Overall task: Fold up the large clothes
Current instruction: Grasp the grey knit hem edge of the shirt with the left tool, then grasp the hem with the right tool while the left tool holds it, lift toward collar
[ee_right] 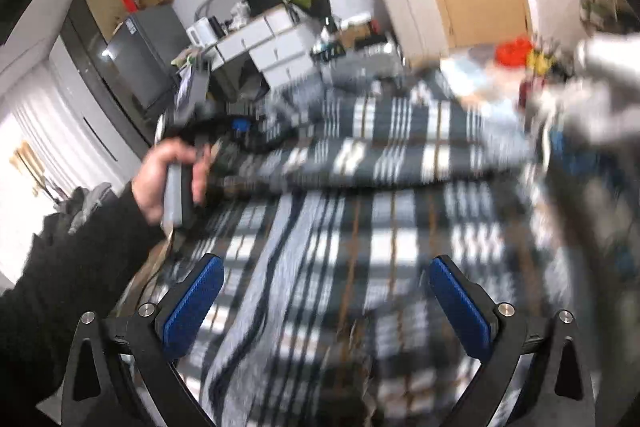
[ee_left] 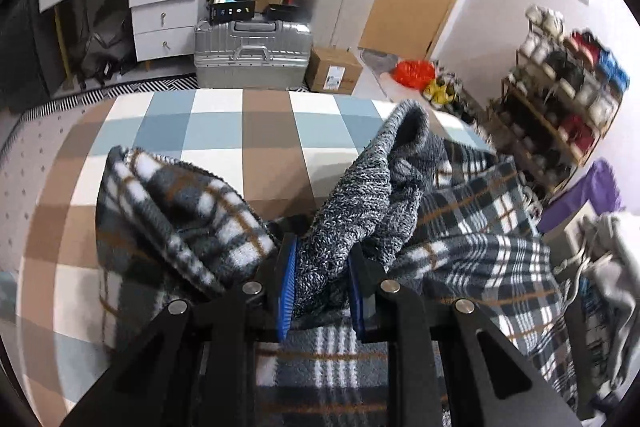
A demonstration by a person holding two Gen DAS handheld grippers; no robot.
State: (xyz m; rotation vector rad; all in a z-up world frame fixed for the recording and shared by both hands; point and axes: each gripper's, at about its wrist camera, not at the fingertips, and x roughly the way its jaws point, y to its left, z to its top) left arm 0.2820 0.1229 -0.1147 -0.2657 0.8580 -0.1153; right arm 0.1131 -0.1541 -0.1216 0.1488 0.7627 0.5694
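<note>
Left claw [ee_left: 322, 285] clamped on grey knit lining of plaid jacket [ee_left: 472, 227], heaped across checkered bed [ee_left: 224, 131]. Right claw [ee_right: 326, 301] spread wide above blurred plaid. Beyond: silver suitcase [ee_left: 252, 53], cardboard box [ee_left: 334, 69], label unreadable.

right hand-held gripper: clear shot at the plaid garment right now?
Probably yes. The right hand-held gripper is open directly over the plaid garment, with nothing between its blue pads and the fabric, though the view is blurred.
</note>
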